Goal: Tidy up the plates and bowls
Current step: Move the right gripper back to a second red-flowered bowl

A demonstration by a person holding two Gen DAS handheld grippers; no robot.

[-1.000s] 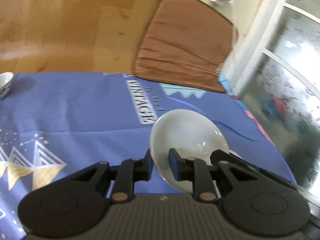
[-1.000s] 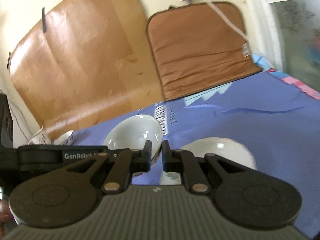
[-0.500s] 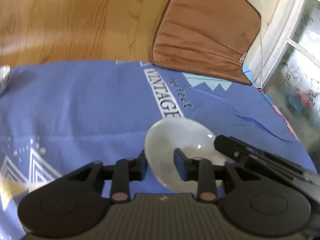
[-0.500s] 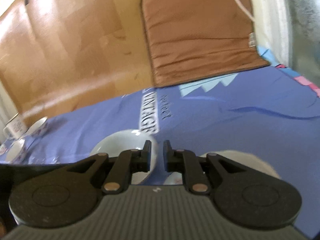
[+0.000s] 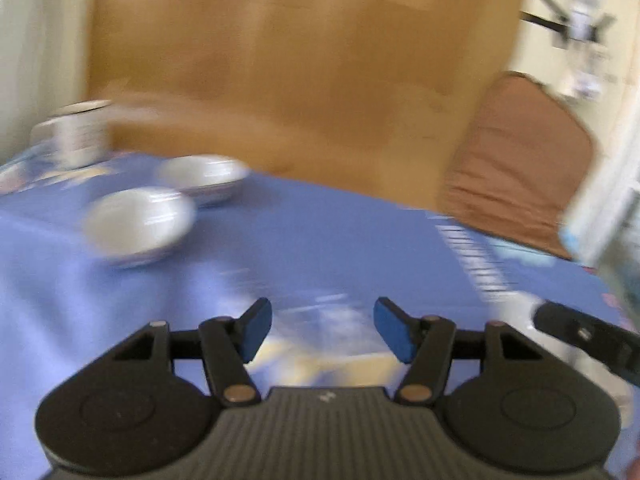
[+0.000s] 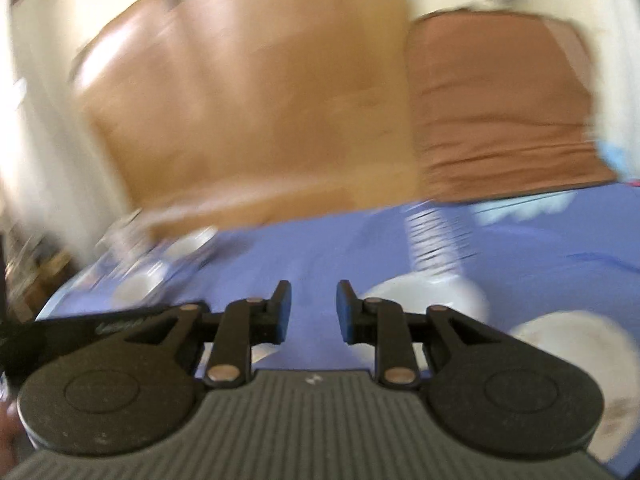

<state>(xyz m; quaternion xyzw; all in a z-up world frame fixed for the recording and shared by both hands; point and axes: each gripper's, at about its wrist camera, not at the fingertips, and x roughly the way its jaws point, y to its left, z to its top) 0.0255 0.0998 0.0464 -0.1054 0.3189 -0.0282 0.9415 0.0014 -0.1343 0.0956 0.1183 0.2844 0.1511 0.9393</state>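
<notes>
The left gripper (image 5: 322,330) has just been opening; its fingers stand apart with nothing between them. The right gripper (image 6: 311,312) likewise, fingers narrowly apart. Beyond and left of the left fingers, two bowls (image 5: 138,224) sit on the blue cloth (image 5: 320,240).

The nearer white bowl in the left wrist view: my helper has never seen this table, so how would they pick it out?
Start at the blue tablecloth before the wooden board. At its far left stand two white bowls, in front of a blurred stack of white dishes. Yours is the nearer white bowl, lower and further left than the back bowl.
</notes>
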